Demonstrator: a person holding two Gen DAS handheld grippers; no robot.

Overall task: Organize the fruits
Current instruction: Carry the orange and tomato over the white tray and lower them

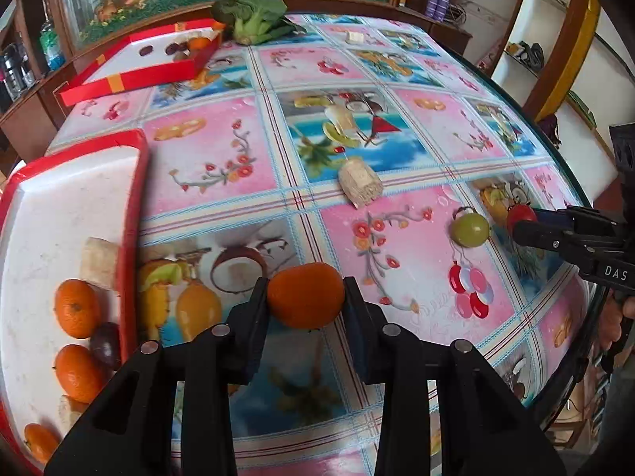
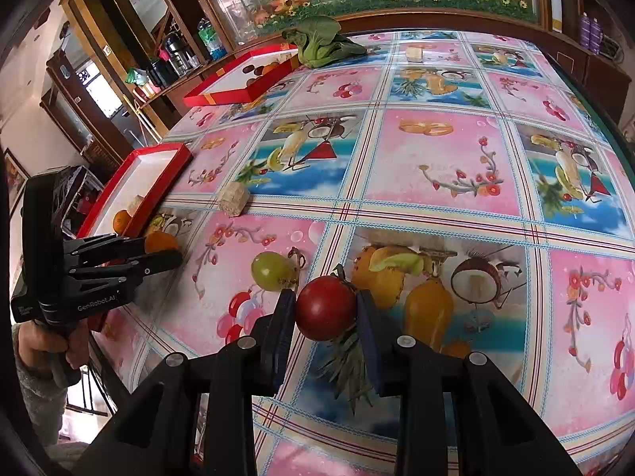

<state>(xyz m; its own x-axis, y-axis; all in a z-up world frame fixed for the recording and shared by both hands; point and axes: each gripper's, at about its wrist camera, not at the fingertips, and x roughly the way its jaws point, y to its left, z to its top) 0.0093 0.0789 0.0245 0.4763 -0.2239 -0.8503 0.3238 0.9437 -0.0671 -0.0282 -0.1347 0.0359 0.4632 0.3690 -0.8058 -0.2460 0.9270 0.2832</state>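
Left gripper [image 1: 305,297] pinches an orange [image 1: 304,295] near the red tray [image 1: 131,214], right gripper [image 2: 326,309] clamps a tomato [image 2: 326,307] beside the grape [image 2: 272,270].

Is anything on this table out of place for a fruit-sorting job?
Yes: a leafy green vegetable lies at the table's far edge beside the far red-rimmed tray, and a pale corn-cob chunk lies loose mid-table. Neither is fruit.

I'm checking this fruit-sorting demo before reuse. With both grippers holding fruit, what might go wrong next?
1. The left gripper pinches the round orange only at its sides; it may slip out on the way to the red tray.
2. The right gripper might bruise the red tomato.
3. The loose green grape beside it could get knocked and roll.
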